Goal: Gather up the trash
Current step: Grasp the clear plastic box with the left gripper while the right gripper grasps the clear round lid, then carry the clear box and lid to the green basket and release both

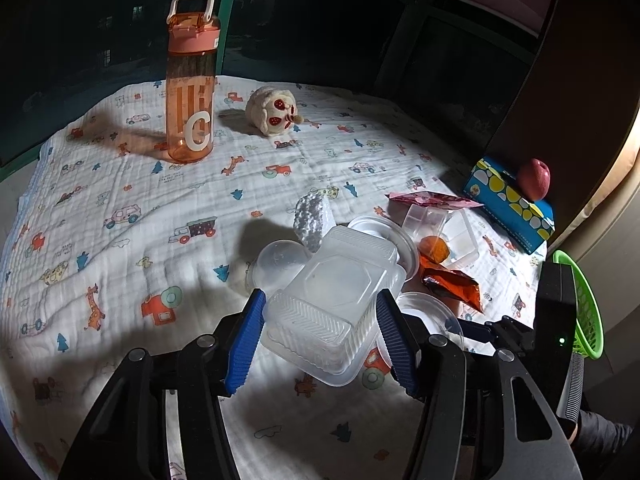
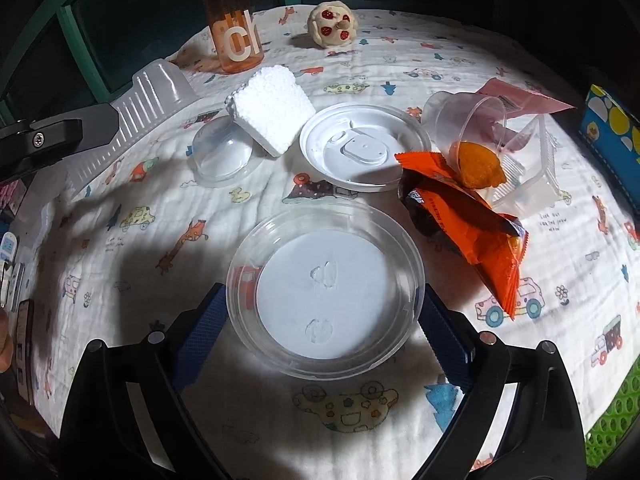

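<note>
My left gripper (image 1: 320, 312) is shut on a clear rectangular plastic box (image 1: 332, 304) and holds it above the patterned cloth; the box also shows at the left of the right wrist view (image 2: 148, 100). My right gripper (image 2: 320, 320) has its blue pads on both sides of a clear round lid (image 2: 324, 292) lying on the cloth. Further trash lies beyond: a white foam block (image 2: 272, 114), a clear dome lid (image 2: 224, 156), a white round lid (image 2: 360, 148), an orange wrapper (image 2: 472, 228), a clear cup (image 2: 472, 120), an orange peel (image 2: 478, 164) and a pink wrapper (image 2: 516, 96).
An orange water bottle (image 1: 192, 88) and a plush toy (image 1: 274, 110) stand at the back. A blue tissue box (image 1: 512, 200) with an apple (image 1: 535, 179) on it sits at the right. A green basket (image 1: 584, 304) hangs off the right table edge.
</note>
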{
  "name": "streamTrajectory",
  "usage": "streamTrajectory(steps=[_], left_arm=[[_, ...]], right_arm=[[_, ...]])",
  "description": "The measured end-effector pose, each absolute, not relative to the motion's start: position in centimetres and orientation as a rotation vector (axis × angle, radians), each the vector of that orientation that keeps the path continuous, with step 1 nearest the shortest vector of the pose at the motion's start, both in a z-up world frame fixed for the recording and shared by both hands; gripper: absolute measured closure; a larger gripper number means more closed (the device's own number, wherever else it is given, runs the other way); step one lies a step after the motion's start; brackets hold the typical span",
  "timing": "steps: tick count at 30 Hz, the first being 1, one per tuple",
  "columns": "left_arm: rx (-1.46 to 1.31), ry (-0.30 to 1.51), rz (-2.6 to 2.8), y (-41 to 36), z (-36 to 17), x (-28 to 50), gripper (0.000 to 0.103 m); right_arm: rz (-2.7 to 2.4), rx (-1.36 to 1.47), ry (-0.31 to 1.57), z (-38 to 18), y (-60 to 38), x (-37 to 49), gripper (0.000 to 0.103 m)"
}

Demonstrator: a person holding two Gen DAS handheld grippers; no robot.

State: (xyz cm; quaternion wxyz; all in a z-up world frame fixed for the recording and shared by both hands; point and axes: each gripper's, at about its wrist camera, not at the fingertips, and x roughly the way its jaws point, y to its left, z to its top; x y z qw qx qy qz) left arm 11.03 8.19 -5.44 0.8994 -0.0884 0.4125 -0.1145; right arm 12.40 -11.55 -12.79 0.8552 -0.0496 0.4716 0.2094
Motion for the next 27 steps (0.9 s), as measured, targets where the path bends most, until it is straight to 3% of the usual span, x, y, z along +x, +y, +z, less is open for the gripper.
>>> streamTrajectory(steps=[10,27], left_arm=[[-0.159,0.832,-0.293,4.7,-3.7,10.8,0.048],[-0.091,0.821,-0.500,-7.6,-1.3,11.8,0.048]], right_arm=[[0.411,-0.049,0.927,-9.0,-15.9,10.5,0.012],[0.168,0.074,0.827,-3.9,-30.4,7.5,0.012]])
